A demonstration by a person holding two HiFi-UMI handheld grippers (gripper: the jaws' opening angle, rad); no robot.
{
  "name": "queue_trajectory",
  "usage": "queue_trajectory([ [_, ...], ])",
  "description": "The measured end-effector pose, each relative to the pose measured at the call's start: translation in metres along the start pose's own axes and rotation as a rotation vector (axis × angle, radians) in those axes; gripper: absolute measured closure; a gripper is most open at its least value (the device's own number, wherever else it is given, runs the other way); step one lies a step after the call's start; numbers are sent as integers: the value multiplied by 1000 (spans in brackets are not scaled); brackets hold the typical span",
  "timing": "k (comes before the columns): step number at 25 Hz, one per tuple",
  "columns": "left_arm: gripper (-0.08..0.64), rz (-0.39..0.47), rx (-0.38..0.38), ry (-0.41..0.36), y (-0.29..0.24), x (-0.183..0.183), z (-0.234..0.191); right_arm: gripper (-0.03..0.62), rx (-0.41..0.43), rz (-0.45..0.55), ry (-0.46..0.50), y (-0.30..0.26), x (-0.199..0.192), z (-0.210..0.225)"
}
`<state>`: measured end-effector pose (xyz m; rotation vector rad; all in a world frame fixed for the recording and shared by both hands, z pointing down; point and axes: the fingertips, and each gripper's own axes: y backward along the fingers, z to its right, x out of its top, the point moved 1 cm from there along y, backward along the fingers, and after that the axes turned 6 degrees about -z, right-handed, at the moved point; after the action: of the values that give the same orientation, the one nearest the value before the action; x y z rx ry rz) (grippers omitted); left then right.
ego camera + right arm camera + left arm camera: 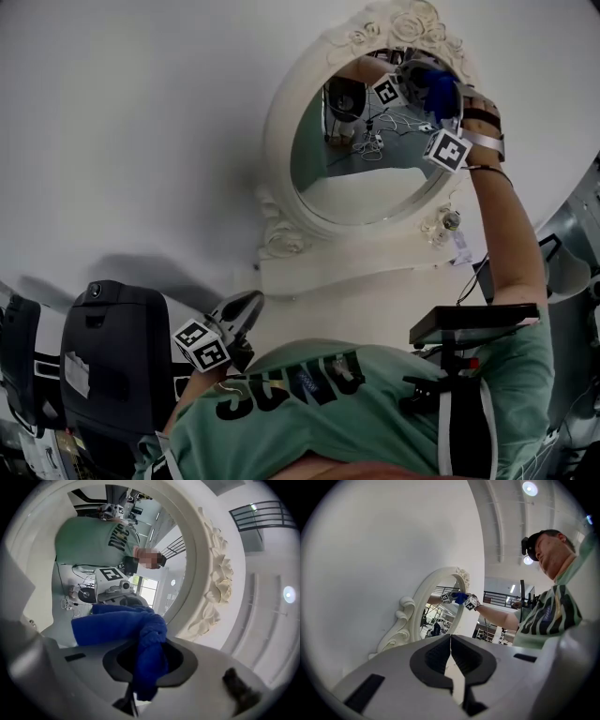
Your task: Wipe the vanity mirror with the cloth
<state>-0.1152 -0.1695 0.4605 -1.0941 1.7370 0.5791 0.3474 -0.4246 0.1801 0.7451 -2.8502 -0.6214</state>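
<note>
A black padded bag point(112, 361) sits at the lower left, near the plain white wall point(141, 112). A flat black panel on a stand point(473, 323) is at the right.

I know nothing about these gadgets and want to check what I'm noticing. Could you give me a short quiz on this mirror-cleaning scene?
1. True or false: the fluffy blue cloth is pinched in the left gripper.
2. Where on the oval white-framed vanity mirror is the cloth? A) near its top B) at its centre C) by its base
3. Fill in: the left gripper's fingers are ___, with nothing between them.
Key: 1 false, the right gripper holds it; 2 A; 3 shut.
</note>
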Motion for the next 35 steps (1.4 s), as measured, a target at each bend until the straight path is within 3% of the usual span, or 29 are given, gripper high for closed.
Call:
queue_trajectory([
  [4, 548, -7, -8, 11, -4, -2, -1, 518, 86, -39, -14, -2, -12, -24],
  [11, 548, -52, -11, 15, -12, -8, -1, 520, 233, -107, -12, 20, -52, -127],
  [18, 548, -105, -28, 16, -29, -19, 11, 520, 502, -152, -81, 79, -57, -254],
  [25, 548, -132, -1, 25, -25, -24, 16, 522, 839, -151, -221, 184, 10, -377],
  [30, 548, -124, 27, 32, -14, -25, 14, 525, 1000, -215, -406, 229, 61, -401],
  [35, 548, -100, 5, 15, -17, -23, 20, 523, 1225, -144, -563, 261, 106, -405],
])
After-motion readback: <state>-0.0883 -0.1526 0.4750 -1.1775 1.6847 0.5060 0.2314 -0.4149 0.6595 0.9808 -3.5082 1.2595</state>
